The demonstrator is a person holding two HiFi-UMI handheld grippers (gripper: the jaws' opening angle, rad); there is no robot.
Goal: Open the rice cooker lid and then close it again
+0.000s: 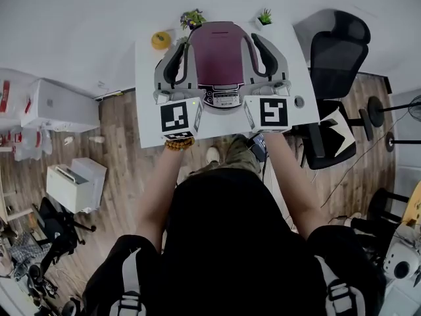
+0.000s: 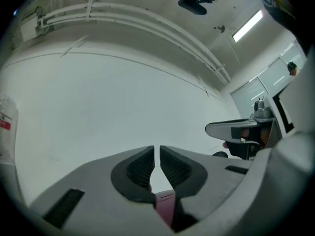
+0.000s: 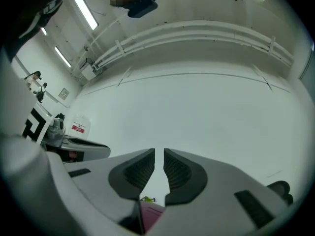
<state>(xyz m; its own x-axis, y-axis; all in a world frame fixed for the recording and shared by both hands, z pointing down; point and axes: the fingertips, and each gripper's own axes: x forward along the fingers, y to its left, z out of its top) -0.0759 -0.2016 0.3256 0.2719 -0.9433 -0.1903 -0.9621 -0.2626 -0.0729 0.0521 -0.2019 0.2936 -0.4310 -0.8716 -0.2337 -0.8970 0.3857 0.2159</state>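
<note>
A maroon rice cooker [image 1: 220, 54] stands in the middle of a small white table [image 1: 148, 84], its silver control panel [image 1: 225, 99] facing me; the lid looks down. My left gripper [image 1: 181, 45] hovers along the cooker's left side and my right gripper [image 1: 255, 38] along its right side, neither touching it. In the left gripper view the left gripper [image 2: 157, 149] points at a bare white wall, its pads nearly together with nothing between them. The right gripper [image 3: 159, 152] looks the same, with only a thin slit. A strip of the maroon lid [image 2: 165, 205] shows below the jaws.
A yellow object [image 1: 160, 40] and two small potted plants [image 1: 192, 18] [image 1: 265, 16] stand at the table's far edge. A small round thing [image 1: 300, 101] lies at its right. A black office chair [image 1: 335, 51] stands right of the table; white boxes [image 1: 62, 104] sit on the floor at left.
</note>
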